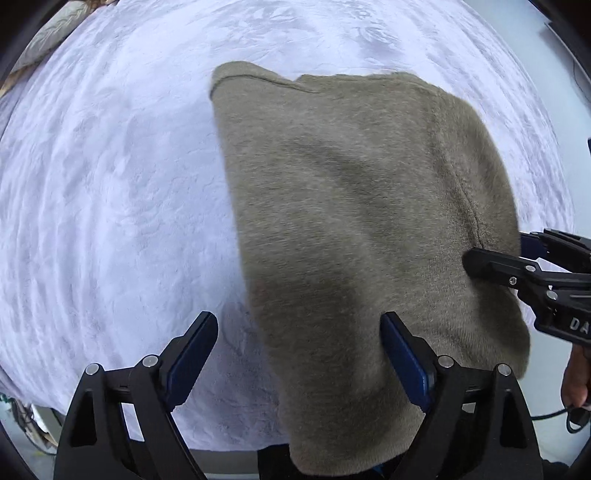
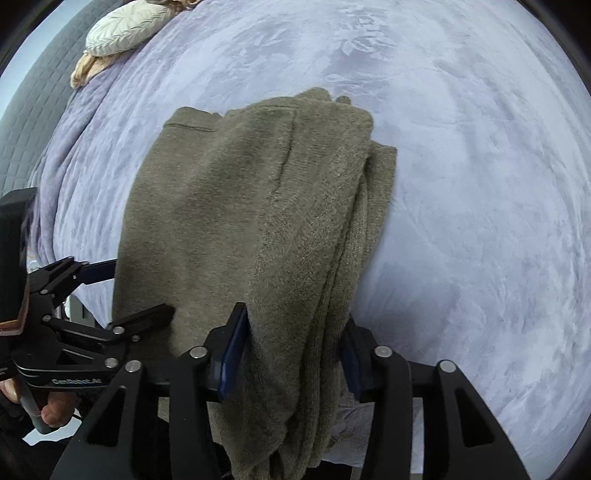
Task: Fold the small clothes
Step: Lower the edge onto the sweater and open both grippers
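An olive fleece garment (image 1: 351, 206) lies folded in a long thick stack on a lavender blanket (image 1: 110, 184). My left gripper (image 1: 299, 317) is open wide over the garment's near left edge, with cloth draped against its right finger (image 1: 402, 354). In the right wrist view the garment (image 2: 229, 221) runs away from me, its layered edge on the right. My right gripper (image 2: 293, 315) is shut on the thick near end of that stack, cloth filling the gap between the pads. The left gripper (image 2: 142, 286) straddles the garment's left edge.
A cream pillow (image 2: 122, 33) and a grey quilted surface (image 2: 22, 122) lie at the far left. A person's hand (image 2: 55, 406) holds the left gripper's handle. The right gripper (image 1: 506, 249) enters from the right, with a dark cable (image 1: 554, 417) below it.
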